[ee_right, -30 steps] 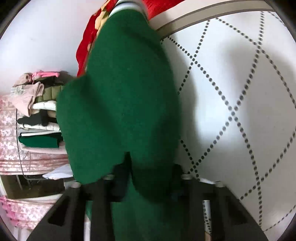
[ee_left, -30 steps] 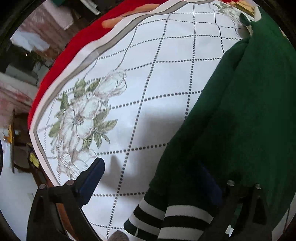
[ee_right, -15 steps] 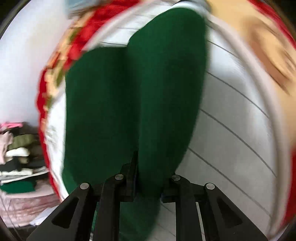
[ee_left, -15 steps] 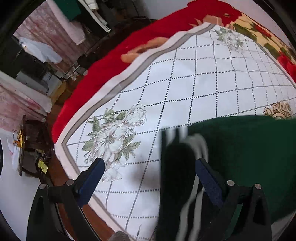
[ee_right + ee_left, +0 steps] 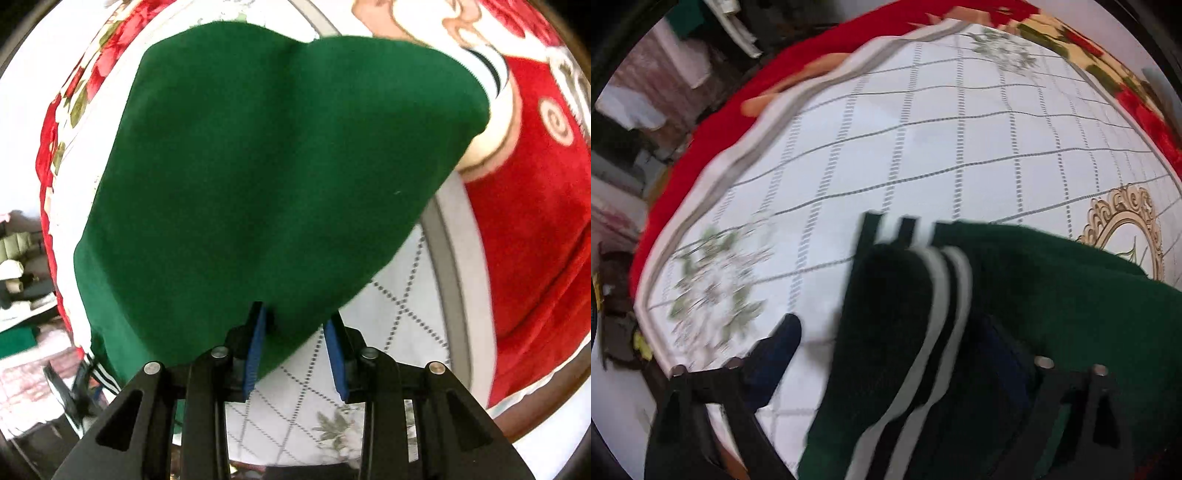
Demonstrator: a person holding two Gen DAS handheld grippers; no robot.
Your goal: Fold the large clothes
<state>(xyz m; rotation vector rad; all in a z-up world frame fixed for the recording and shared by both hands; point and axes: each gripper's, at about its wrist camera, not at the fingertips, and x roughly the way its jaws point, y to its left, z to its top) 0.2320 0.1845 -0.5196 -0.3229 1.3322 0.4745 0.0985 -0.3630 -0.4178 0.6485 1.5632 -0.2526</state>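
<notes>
A dark green garment with a black-and-white striped hem lies folded over on the white grid-patterned cloth. My left gripper points down over the hem and its jaws are closing. The striped fabric is between them, the left pad stands clear of it, and the right finger is mostly hidden by cloth. In the right wrist view the green garment spreads out ahead. My right gripper is opening, and a fold of green cloth sits loosely between its blue pads.
A red flowered blanket lies under the white cloth and shows around its edges. A stack of folded clothes sits off to the left past the bed. Room clutter and furniture lie beyond the far side.
The right gripper swung across the bed carrying the green cloth, and its jaws have parted. The striped hem came between the left gripper's fingers, which have drawn closer together.
</notes>
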